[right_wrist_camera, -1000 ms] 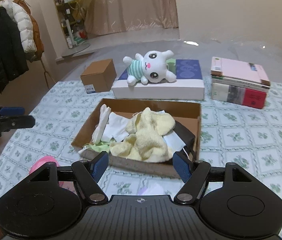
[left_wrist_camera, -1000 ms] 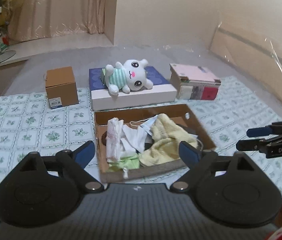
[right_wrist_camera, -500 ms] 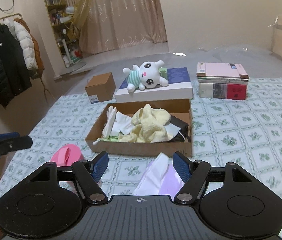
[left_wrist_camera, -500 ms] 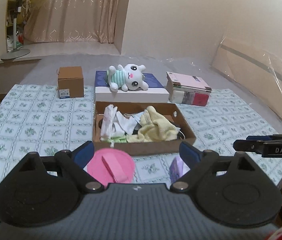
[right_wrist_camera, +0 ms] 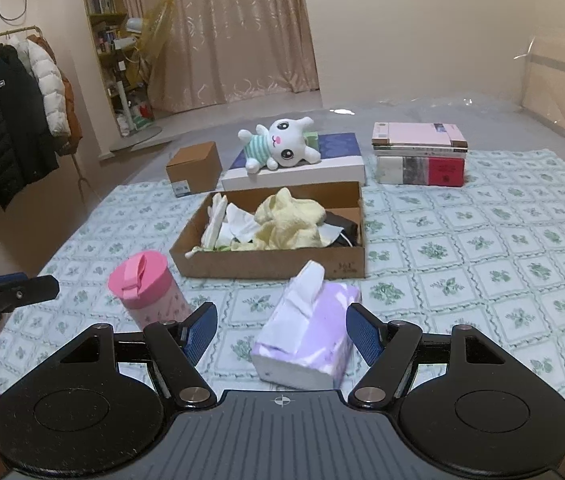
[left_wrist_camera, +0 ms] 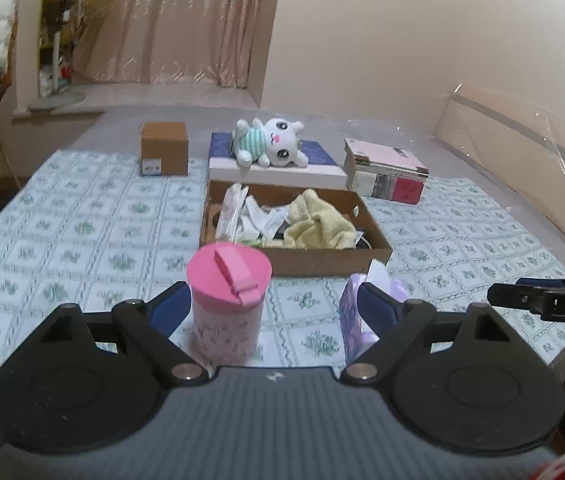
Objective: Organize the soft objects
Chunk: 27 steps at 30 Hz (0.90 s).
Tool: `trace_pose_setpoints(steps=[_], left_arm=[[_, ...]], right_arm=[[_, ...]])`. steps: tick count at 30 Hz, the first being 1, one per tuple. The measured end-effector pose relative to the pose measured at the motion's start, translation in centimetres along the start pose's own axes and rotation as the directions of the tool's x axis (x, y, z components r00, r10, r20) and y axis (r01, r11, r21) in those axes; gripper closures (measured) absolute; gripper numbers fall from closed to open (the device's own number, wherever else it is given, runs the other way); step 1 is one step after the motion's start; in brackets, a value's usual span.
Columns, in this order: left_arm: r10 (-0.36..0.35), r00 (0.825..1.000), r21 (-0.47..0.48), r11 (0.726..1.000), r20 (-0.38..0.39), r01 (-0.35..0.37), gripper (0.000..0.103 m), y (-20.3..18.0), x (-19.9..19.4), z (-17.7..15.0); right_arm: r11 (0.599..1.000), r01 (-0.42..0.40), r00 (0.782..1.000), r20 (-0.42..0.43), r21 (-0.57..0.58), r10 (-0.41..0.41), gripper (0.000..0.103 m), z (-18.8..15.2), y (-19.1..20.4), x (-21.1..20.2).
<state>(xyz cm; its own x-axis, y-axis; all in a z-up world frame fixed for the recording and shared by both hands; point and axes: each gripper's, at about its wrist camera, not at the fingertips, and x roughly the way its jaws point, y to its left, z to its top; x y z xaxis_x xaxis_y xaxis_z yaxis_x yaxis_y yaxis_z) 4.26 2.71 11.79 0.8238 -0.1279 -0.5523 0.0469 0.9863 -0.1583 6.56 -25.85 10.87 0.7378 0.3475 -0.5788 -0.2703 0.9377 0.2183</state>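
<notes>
A shallow cardboard box (left_wrist_camera: 324, 258) (right_wrist_camera: 266, 264) holds a yellow towel (left_wrist_camera: 318, 226) (right_wrist_camera: 288, 222), white cloths (left_wrist_camera: 256, 216) (right_wrist_camera: 238, 222) and a dark item. A white plush bunny (left_wrist_camera: 268, 146) (right_wrist_camera: 280, 148) lies on a blue-topped flat box behind it. A purple tissue pack (right_wrist_camera: 308, 334) (left_wrist_camera: 352, 318) lies in front of the box. My left gripper (left_wrist_camera: 274, 306) is open and empty, with a pink-lidded cup (left_wrist_camera: 228, 300) between its fingers. My right gripper (right_wrist_camera: 282, 330) is open and empty, the tissue pack between its fingers.
A small brown carton (left_wrist_camera: 164, 148) (right_wrist_camera: 194, 168) stands at the back left. A stack of books (left_wrist_camera: 386, 176) (right_wrist_camera: 420, 154) stands at the back right. The patterned cloth (right_wrist_camera: 482, 248) covers the table. Coats (right_wrist_camera: 6, 128) hang at the left.
Both grippers have pulled back from the cardboard box toward the near table edge. The pink cup and the tissue pack have come into view between the fingers.
</notes>
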Motion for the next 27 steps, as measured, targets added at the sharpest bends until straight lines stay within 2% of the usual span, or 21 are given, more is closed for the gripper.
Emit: trace_pose_setpoints(steps=[6,14,27], left_arm=[[-0.013,0.999,-0.031,0.999,-0.040,0.011,0.014,-0.1,-0.5,-1.9],[-0.009,0.997,-0.025,1.000,-0.079,0.007,0.014,-1.1,-0.5,-3.7],[0.018,0.995,-0.013,1.000,-0.102,-0.020,0.014,-1.9,-0.2,-5.9]], right_arm=[[1.000,-0.009,1.000,-0.013,-0.009,0.009,0.032,-1.7,0.6,-0.6],[1.000,-0.008,1.000,-0.027,-0.019,0.007,0.032,-3.1,1.3,-1.0],[1.000,-0.006,0.999,-0.051,-0.025,0.005,0.032,-5.1,1.8,-1.3]])
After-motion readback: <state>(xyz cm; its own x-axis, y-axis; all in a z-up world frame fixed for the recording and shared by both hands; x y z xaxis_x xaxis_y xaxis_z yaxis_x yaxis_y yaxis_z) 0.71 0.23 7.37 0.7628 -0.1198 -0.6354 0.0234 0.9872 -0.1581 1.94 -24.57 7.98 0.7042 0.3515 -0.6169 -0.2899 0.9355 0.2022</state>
